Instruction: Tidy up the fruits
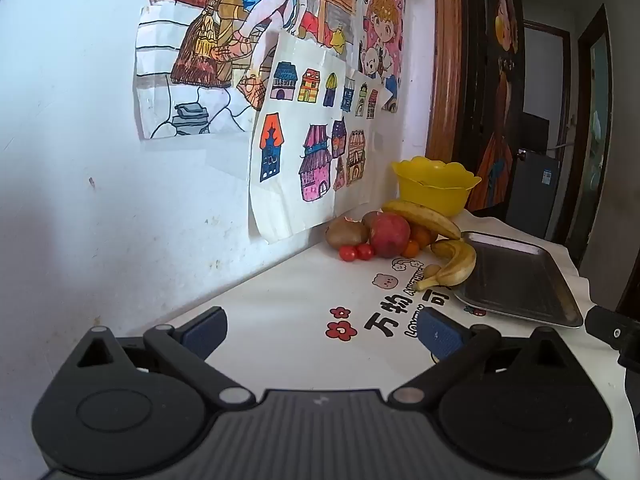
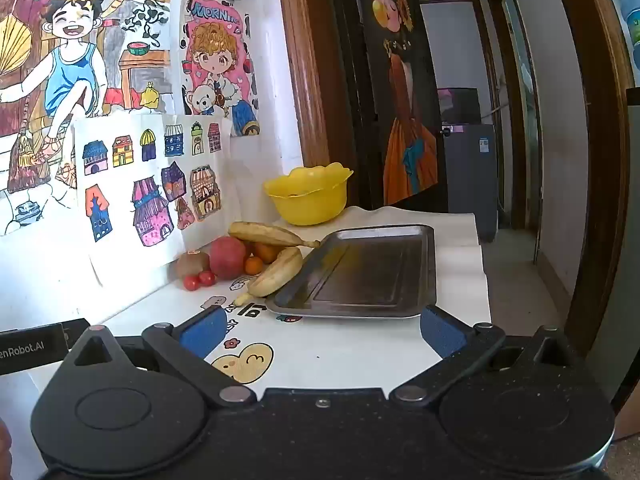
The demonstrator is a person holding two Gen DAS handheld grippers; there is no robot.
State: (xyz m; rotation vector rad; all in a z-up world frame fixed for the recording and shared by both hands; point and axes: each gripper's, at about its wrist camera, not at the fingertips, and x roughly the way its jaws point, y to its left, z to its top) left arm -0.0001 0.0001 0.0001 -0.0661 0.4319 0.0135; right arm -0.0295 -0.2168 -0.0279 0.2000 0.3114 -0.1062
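Your left tongs (image 1: 322, 330) & right tongs (image 2: 320, 326) both gape fully wide w/ nothing between the blue pads, hovering over the white printed counter (image 1: 288, 344). Fruit pile sits by the wall: red apple (image 1: 389, 236), brown kiwi (image 1: 346, 232), two red cherry tomatoes (image 1: 356, 252), two yellow bananas (image 1: 452, 264), oranges behind. Empty steel rectangular tray (image 2: 372, 276) lies just beside the bananas; yellow scalloped plastic bowl (image 2: 308, 194) stands behind it.

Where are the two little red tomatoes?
The tomatoes sit on the table at the front of the fruit pile by the wall, below the kiwi, beside the red apple.
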